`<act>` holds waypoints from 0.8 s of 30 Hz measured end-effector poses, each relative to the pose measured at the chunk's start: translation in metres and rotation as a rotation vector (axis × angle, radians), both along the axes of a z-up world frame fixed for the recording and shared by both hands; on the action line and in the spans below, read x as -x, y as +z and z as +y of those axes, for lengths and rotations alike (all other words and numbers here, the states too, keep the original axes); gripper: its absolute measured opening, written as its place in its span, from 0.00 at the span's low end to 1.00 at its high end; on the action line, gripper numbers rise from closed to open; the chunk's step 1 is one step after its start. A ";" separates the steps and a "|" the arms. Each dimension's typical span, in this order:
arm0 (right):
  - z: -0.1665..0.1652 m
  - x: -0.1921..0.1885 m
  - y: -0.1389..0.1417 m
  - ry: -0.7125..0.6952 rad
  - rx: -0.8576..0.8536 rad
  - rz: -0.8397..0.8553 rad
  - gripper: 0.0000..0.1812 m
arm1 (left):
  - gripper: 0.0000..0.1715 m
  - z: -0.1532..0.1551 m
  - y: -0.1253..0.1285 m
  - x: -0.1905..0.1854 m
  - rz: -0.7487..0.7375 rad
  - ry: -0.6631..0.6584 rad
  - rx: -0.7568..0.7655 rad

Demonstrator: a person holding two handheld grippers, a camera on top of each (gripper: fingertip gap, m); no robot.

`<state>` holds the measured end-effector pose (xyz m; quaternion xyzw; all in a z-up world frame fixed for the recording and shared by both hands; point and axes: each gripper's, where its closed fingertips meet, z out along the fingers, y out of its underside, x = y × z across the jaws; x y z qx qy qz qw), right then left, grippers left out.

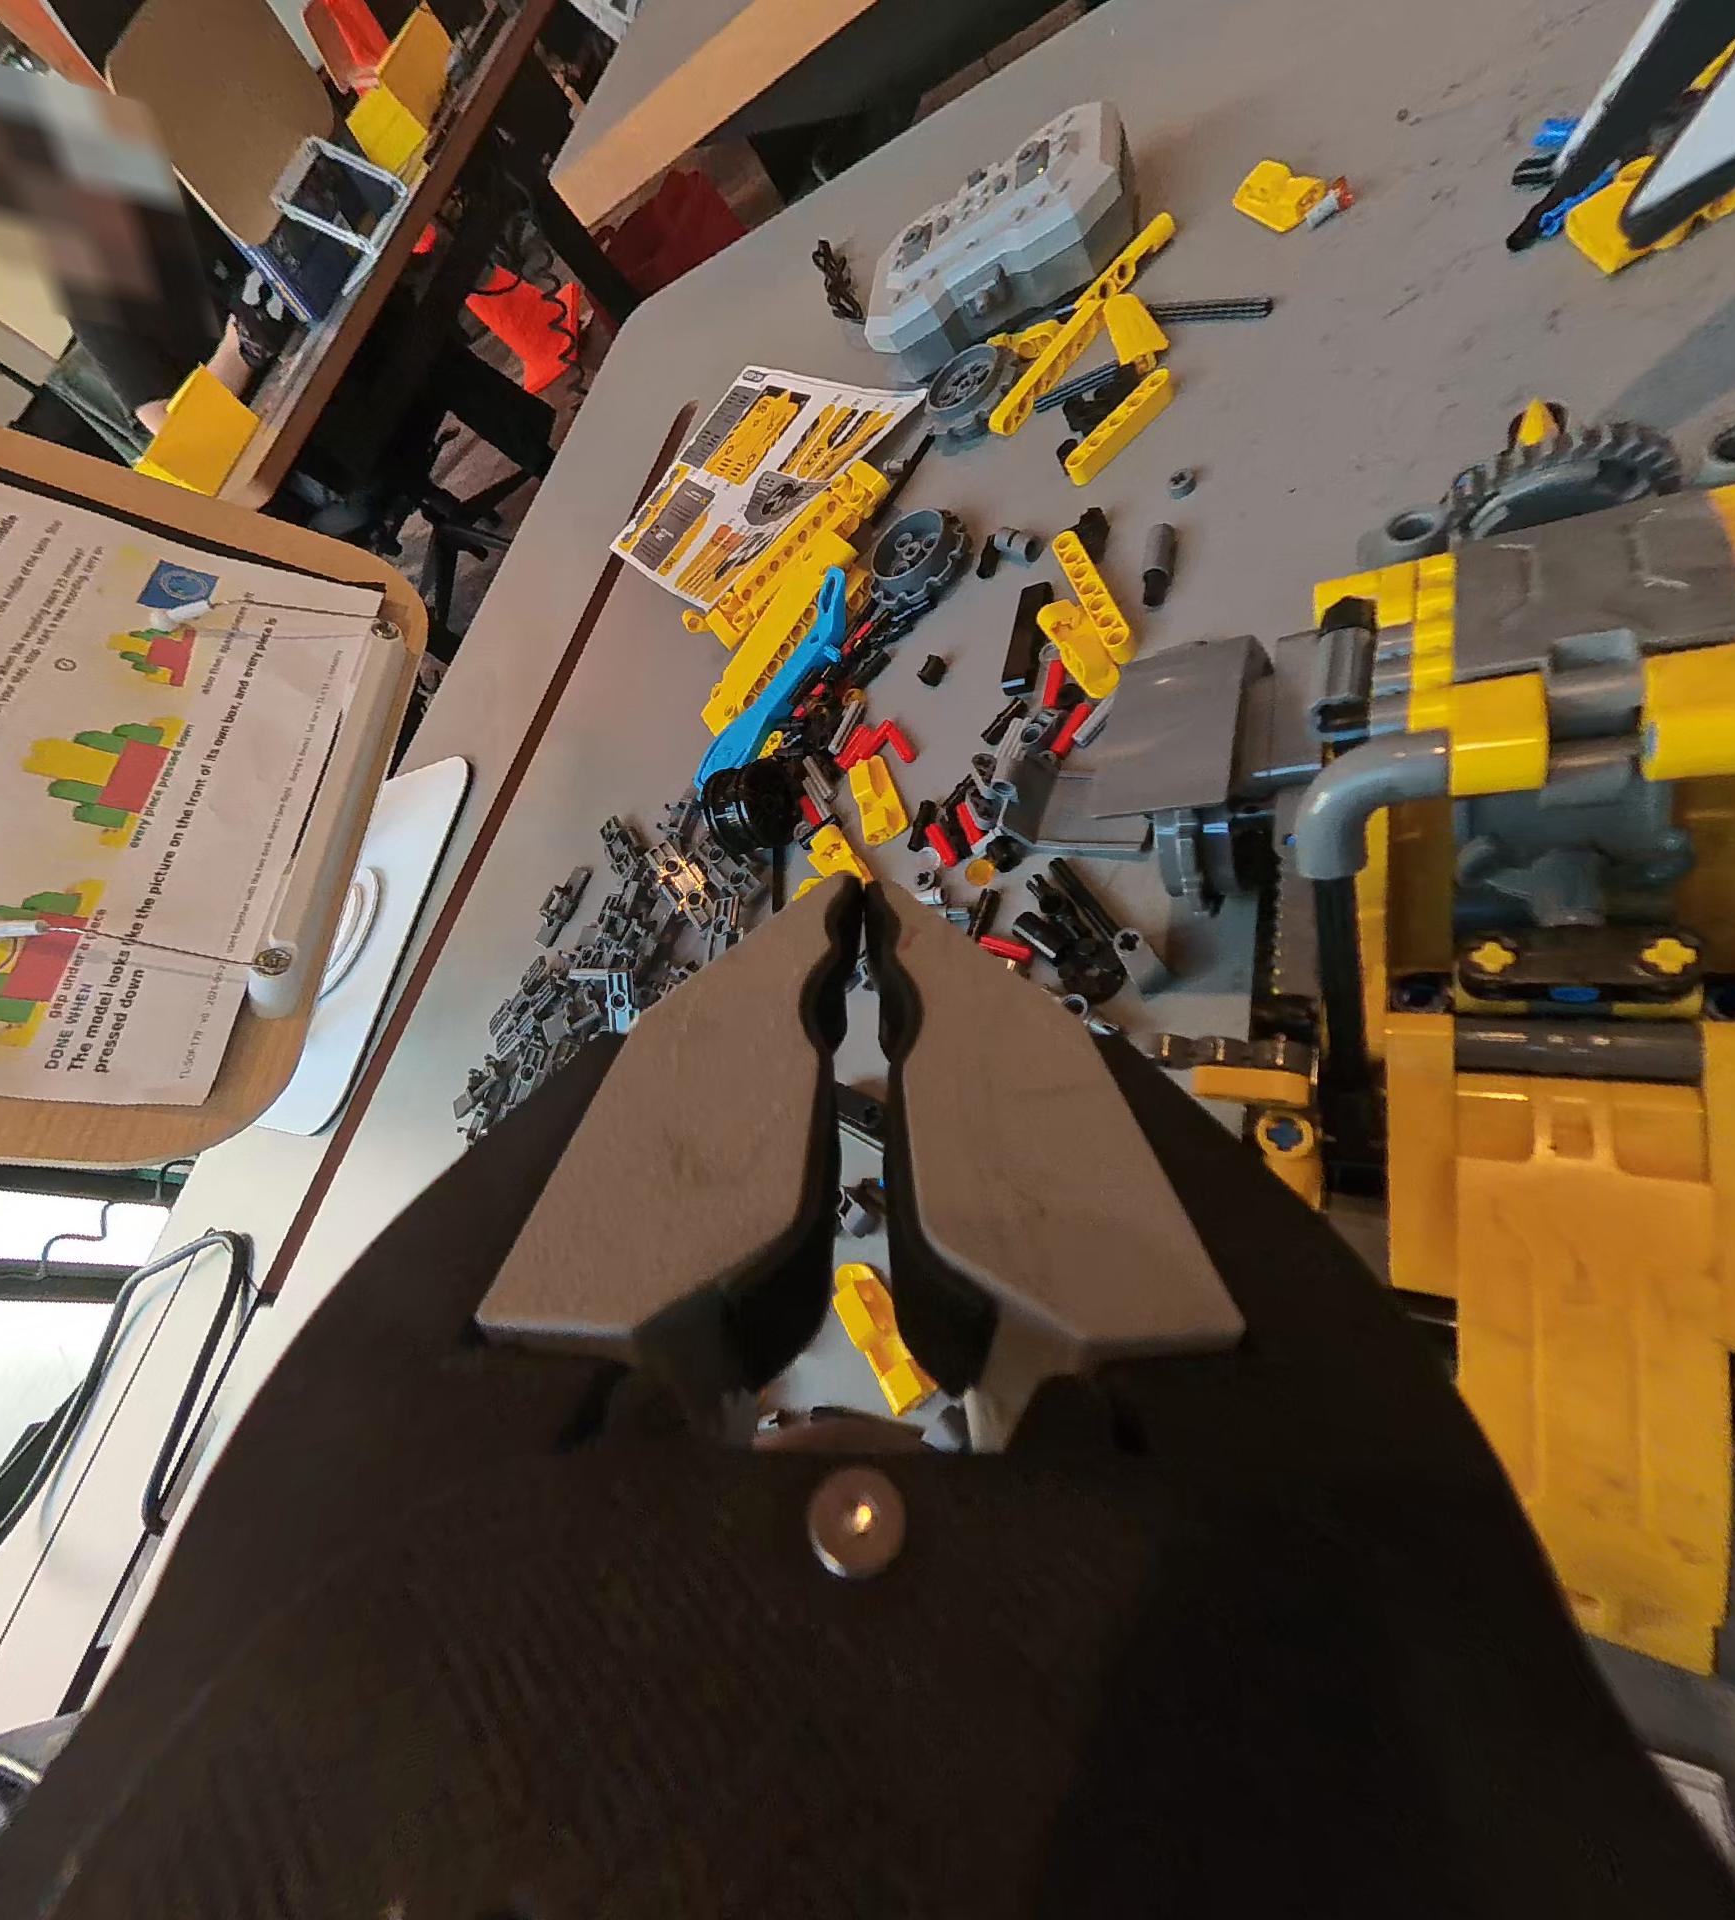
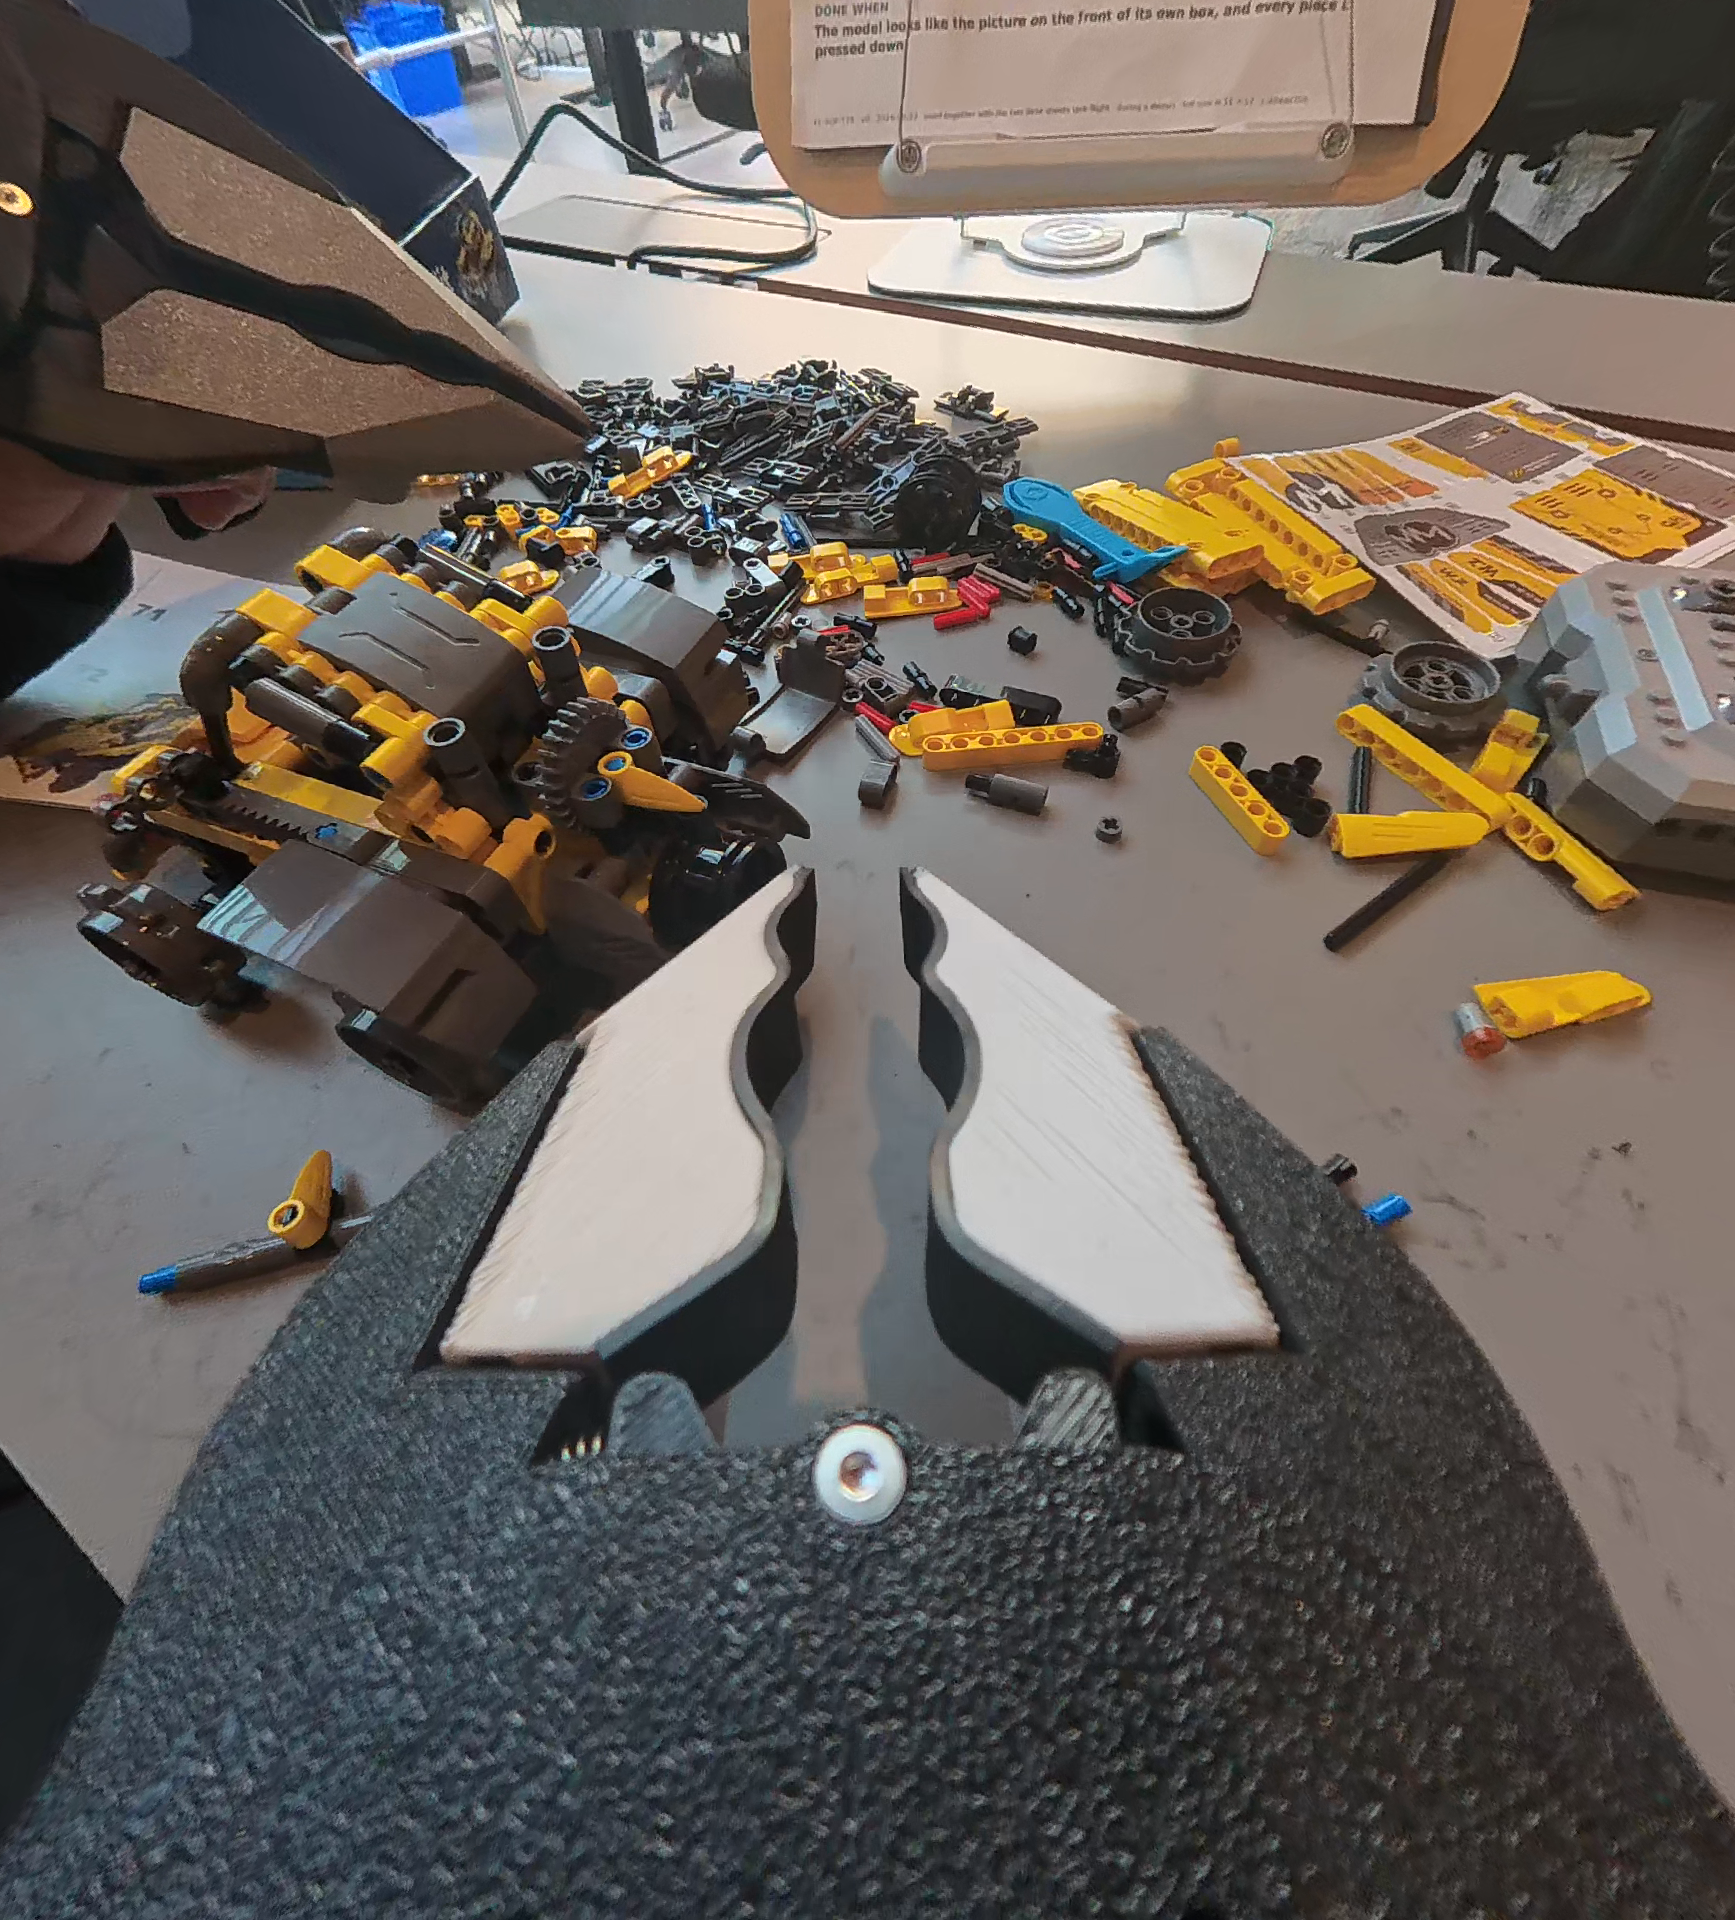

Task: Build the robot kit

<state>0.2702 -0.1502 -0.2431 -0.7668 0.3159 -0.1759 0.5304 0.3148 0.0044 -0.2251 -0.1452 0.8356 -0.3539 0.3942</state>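
The left gripper [image 1: 861, 902] hangs above the heap of small dark connector pieces [image 1: 614, 966] on the grey table [image 1: 1414, 343], jaws pressed together at the tips with nothing visible between them. The right gripper [image 2: 858, 883] hovers over bare tabletop just beside the yellow-and-grey brick vehicle model [image 2: 427, 790], jaws narrowly parted and empty. A blue lever tool [image 2: 1086, 525], yellow beams [image 2: 1258, 530], a sticker sheet [image 2: 1507, 499] and a grey hub block [image 2: 1694, 717] lie beyond.

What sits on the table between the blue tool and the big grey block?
In the right wrist view, between the blue tool and the grey block lie yellow beams, a sticker sheet and two grey wheels.
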 end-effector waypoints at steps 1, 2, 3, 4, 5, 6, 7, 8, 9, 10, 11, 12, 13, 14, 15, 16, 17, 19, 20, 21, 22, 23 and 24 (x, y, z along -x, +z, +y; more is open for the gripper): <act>0.001 0.000 0.000 0.000 -0.003 0.002 0.07 | 0.00 0.000 0.000 0.000 0.000 0.000 0.000; 0.001 -0.001 0.000 0.001 -0.006 0.004 0.07 | 0.00 0.000 0.000 0.000 0.000 0.001 -0.001; 0.002 -0.001 0.001 0.003 -0.011 0.002 0.07 | 0.00 0.000 -0.001 0.000 -0.001 0.002 -0.001; 0.003 -0.001 0.001 0.009 -0.015 0.001 0.07 | 0.00 -0.001 -0.001 0.000 -0.002 0.002 -0.002; 0.004 -0.001 0.001 0.014 -0.019 0.006 0.07 | 0.00 -0.001 -0.001 0.000 -0.003 0.001 -0.002; 0.005 -0.001 0.000 0.016 -0.021 0.015 0.08 | 0.00 -0.001 -0.001 0.000 -0.004 0.000 -0.001; 0.005 -0.001 0.000 0.019 -0.023 0.022 0.08 | 0.00 -0.002 0.000 0.001 -0.003 -0.002 0.004; 0.006 -0.001 -0.001 0.024 -0.025 0.026 0.08 | 0.00 -0.003 0.000 0.001 0.005 -0.006 0.015; 0.006 -0.001 -0.001 0.026 -0.025 0.028 0.08 | 0.00 -0.004 0.001 0.002 0.015 -0.009 0.029; 0.006 -0.001 0.000 0.025 -0.027 0.026 0.08 | 0.00 -0.004 0.001 0.002 0.023 -0.010 0.041; 0.006 -0.001 0.001 0.028 -0.030 0.020 0.08 | 0.00 -0.004 0.002 0.002 0.029 -0.008 0.051; 0.007 0.000 0.002 0.035 -0.035 0.013 0.07 | 0.00 -0.004 0.002 0.002 0.036 -0.006 0.060; 0.007 -0.001 0.003 0.033 -0.038 0.004 0.06 | 0.00 -0.004 0.002 0.002 0.047 -0.006 0.070; 0.006 -0.002 0.005 0.022 -0.040 -0.012 0.03 | 0.00 -0.004 0.003 0.003 0.058 -0.005 0.080; 0.004 -0.004 0.007 0.005 -0.040 -0.031 0.02 | 0.00 -0.004 0.004 0.003 0.066 -0.003 0.086; 0.002 -0.007 0.008 -0.020 -0.035 -0.047 0.00 | 0.00 -0.003 0.005 0.004 0.067 0.001 0.090; -0.002 -0.011 0.008 -0.053 -0.025 -0.054 0.00 | 0.00 -0.003 0.006 0.004 0.074 0.008 0.098; -0.008 -0.016 0.007 -0.109 -0.006 -0.058 0.00 | 0.00 0.001 0.004 0.003 0.139 0.051 0.141; -0.011 -0.018 0.007 -0.134 0.002 -0.063 0.00 | 0.00 0.003 0.001 0.004 0.184 0.075 0.168; -0.015 -0.020 0.006 -0.164 0.012 -0.067 0.00 | 0.02 0.005 -0.003 0.005 0.232 0.094 0.186; -0.020 -0.023 0.005 -0.192 0.023 -0.068 0.00 | 0.06 0.007 -0.008 0.007 0.276 0.114 0.192; -0.023 -0.024 0.004 -0.215 0.034 -0.064 0.00 | 0.08 0.009 -0.010 0.009 0.300 0.138 0.192; -0.025 -0.026 0.002 -0.224 0.040 -0.058 0.00 | 0.09 0.012 -0.010 0.009 0.298 0.158 0.191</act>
